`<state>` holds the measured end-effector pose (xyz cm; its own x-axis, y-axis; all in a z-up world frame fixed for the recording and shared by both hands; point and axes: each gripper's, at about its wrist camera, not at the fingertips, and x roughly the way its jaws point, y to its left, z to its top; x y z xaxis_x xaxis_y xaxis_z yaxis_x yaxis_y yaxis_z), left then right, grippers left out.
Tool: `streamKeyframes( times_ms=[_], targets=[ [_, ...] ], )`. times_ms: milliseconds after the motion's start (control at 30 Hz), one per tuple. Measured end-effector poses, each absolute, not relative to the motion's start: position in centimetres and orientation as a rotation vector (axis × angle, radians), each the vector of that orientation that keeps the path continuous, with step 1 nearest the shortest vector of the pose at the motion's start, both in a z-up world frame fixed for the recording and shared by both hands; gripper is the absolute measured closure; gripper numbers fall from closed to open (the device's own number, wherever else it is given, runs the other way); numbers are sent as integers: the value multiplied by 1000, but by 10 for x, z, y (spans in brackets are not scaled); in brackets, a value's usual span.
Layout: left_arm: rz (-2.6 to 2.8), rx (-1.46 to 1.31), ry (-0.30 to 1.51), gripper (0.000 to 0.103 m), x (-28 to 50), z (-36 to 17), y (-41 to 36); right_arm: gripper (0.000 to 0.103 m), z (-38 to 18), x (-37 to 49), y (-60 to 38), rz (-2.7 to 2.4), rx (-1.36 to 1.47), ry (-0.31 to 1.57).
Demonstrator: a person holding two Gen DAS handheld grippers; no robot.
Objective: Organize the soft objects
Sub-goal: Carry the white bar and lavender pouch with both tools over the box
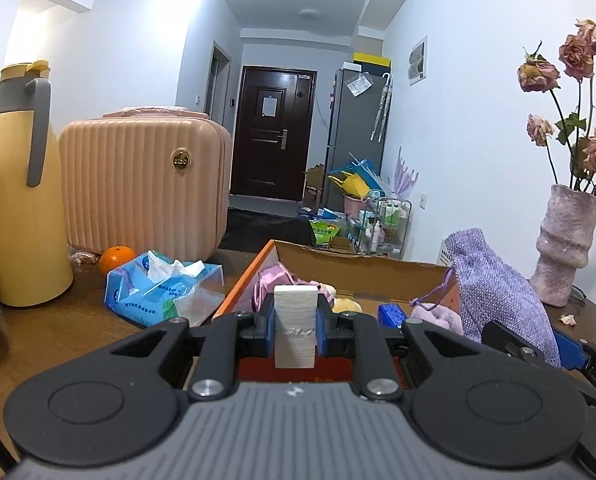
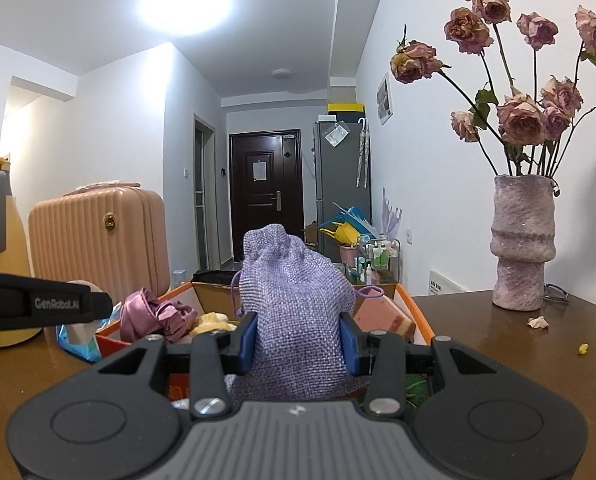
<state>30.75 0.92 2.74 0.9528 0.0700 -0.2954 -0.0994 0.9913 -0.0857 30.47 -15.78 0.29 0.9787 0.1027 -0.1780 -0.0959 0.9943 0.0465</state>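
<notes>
Brown table (image 2: 497, 360); right gripper (image 2: 298, 340) clamps lilac pouch (image 2: 298, 300).

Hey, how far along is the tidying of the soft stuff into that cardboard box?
Done: pink satin cloth and a yellow plush already lie in the cardboard box. In hand: left gripper clamps a white foam block; right gripper grips the lilac drawstring pouch. Left: both still need dropping in.
</notes>
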Motion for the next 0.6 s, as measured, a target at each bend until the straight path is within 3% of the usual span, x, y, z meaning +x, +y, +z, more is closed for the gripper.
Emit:
streamKeyframes(
  times_ms=[600],
  targets=[
    [95,-112,285,84,341,30,9,62,2,334,-153,105,52,182]
  ],
)
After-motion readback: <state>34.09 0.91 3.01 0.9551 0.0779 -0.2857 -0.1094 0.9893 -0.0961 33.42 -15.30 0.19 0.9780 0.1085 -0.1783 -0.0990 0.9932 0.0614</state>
